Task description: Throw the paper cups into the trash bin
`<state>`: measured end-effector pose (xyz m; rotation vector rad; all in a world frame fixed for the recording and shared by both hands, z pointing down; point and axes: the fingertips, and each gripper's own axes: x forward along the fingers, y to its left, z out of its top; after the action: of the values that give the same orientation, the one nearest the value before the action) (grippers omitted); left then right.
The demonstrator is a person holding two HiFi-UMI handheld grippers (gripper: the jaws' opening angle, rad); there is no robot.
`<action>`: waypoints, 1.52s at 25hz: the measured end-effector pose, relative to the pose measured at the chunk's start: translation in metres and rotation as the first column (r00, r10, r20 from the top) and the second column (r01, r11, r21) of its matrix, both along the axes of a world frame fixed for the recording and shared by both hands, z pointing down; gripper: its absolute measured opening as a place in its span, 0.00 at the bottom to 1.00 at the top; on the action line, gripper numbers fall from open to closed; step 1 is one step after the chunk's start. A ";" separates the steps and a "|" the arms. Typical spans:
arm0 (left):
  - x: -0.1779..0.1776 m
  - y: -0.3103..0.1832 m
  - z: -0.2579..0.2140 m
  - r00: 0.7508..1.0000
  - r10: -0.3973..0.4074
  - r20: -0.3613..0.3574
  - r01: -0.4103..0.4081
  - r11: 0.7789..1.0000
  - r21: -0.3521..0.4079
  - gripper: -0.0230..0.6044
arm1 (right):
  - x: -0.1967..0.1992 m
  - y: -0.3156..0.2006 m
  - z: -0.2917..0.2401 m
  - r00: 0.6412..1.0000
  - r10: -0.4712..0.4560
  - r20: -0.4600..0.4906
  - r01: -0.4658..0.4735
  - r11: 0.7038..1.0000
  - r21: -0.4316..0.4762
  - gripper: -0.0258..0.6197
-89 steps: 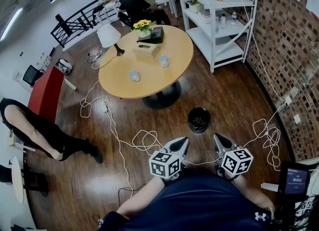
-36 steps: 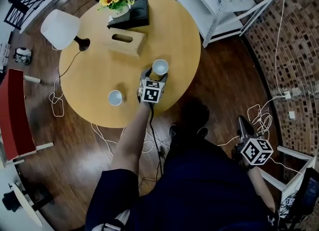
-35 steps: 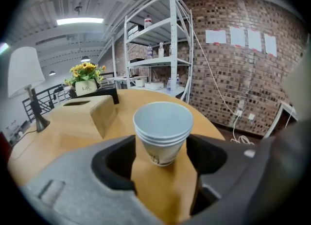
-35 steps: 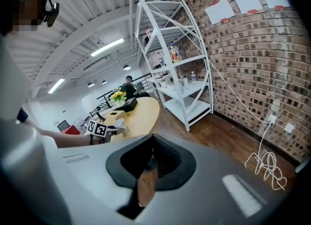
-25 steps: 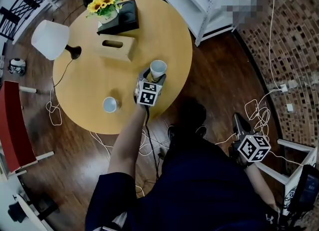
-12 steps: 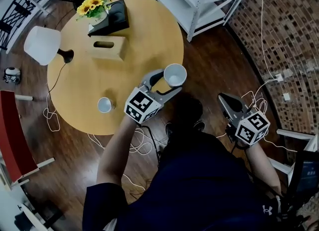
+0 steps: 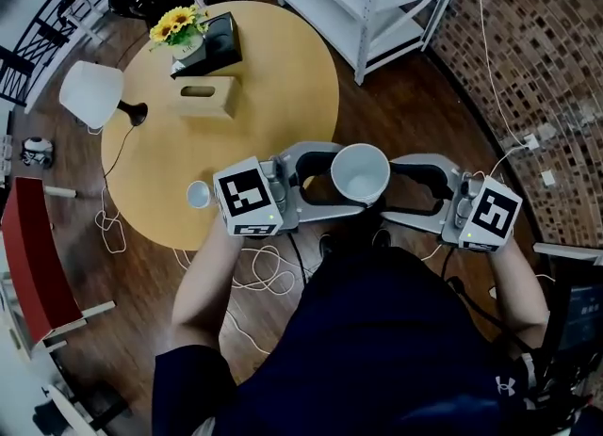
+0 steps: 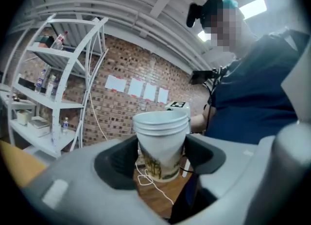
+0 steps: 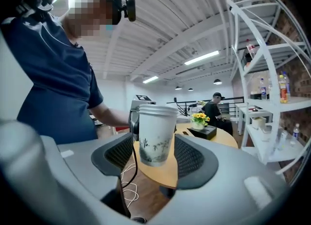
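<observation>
Grips a paper cup (image 7: 360, 172) upright in the left gripper (image 8: 160, 153), pads pressed against both sides of its wall, mouth up. Faces the right gripper (image 9: 154, 153) at it from the opposite side, jaws just opened and standing apart round the same cup, with its tapered lower wall clear of both pads. Holds both in front of the chest, above the wooden floor (image 7: 424, 114), just off the edge of the round table (image 7: 273, 86). Leaves a second paper cup (image 7: 198, 194) on the table near its edge, well apart from a tissue box (image 7: 207, 100), a lamp (image 7: 91, 93) and sunflowers (image 7: 176, 22) farther back.
</observation>
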<state>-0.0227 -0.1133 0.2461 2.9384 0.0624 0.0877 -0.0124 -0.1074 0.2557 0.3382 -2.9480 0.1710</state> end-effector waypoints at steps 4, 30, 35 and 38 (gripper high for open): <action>0.016 0.017 0.009 0.998 0.056 0.037 -0.057 0.998 0.028 0.52 | 0.007 0.006 -0.025 0.998 -0.049 0.026 0.050 0.998 -0.032 0.48; 0.049 0.023 0.098 0.940 -0.045 0.339 0.032 0.999 0.044 0.52 | 0.035 0.009 0.055 0.992 -0.111 -0.057 0.104 0.987 -0.126 0.55; 0.033 0.008 0.119 0.944 -0.212 0.253 0.252 0.958 -0.136 0.50 | 0.057 0.000 0.098 0.998 -0.031 -0.060 0.017 0.972 -0.234 0.54; 0.035 0.009 0.153 0.926 -0.253 0.280 0.304 0.939 -0.158 0.49 | 0.066 0.005 0.132 0.998 -0.002 -0.059 -0.017 0.949 -0.316 0.54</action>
<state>0.0119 -0.1045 0.3994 2.6772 -0.3658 0.3923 0.0533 -0.1026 0.3878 0.3009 -2.7971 0.6149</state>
